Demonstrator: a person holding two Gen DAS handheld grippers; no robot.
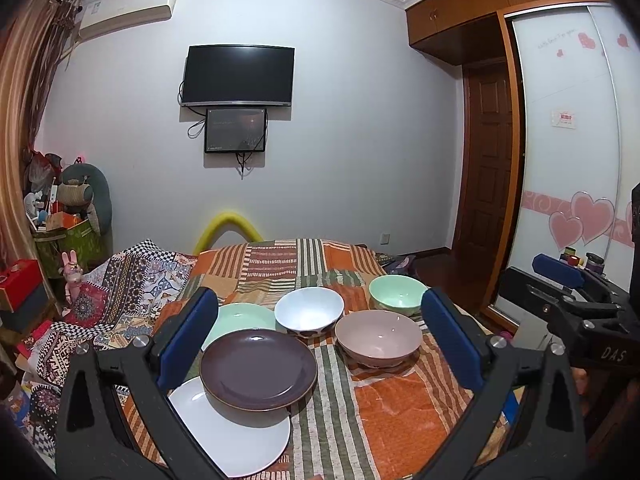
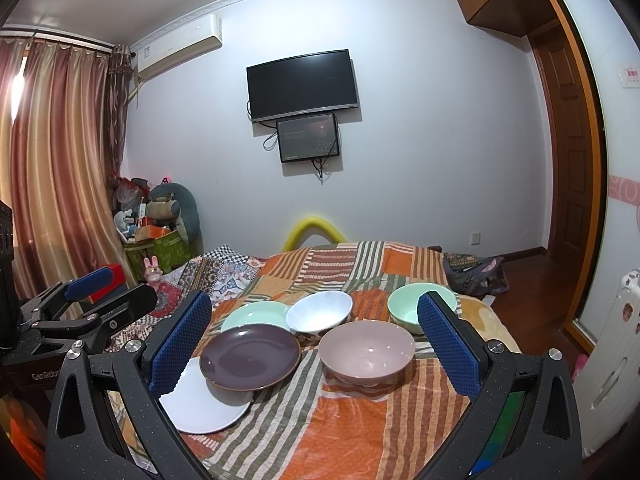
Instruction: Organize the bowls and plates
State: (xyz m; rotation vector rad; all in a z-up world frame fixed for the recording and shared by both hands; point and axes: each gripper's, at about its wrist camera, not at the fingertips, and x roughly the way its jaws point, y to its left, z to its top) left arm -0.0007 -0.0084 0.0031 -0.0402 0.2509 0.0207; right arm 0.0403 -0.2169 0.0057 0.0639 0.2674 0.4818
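Observation:
On the striped orange cloth lie three plates. A dark purple plate (image 1: pixel 258 369) (image 2: pixel 250 356) rests partly on a white plate (image 1: pixel 236 436) (image 2: pixel 206 404), and a mint plate (image 1: pixel 240 318) (image 2: pixel 256 314) lies behind them. To their right stand a white bowl (image 1: pixel 309 310) (image 2: pixel 319 312), a pink bowl (image 1: pixel 378 336) (image 2: pixel 366 350) and a mint bowl (image 1: pixel 397 294) (image 2: pixel 412 308). My left gripper (image 1: pixel 324 344) hangs open above the near plates, holding nothing. My right gripper (image 2: pixel 316 344) is open too, empty, in front of the pink bowl.
The cloth-covered table (image 1: pixel 400 408) (image 2: pixel 360 432) ends near the wardrobe (image 1: pixel 568 140) on the right. A patterned quilt (image 1: pixel 120 280) lies to the left. Clutter and a green box (image 1: pixel 68 240) (image 2: pixel 160 248) fill the far left corner. A white radiator (image 2: pixel 616 360) stands at the right.

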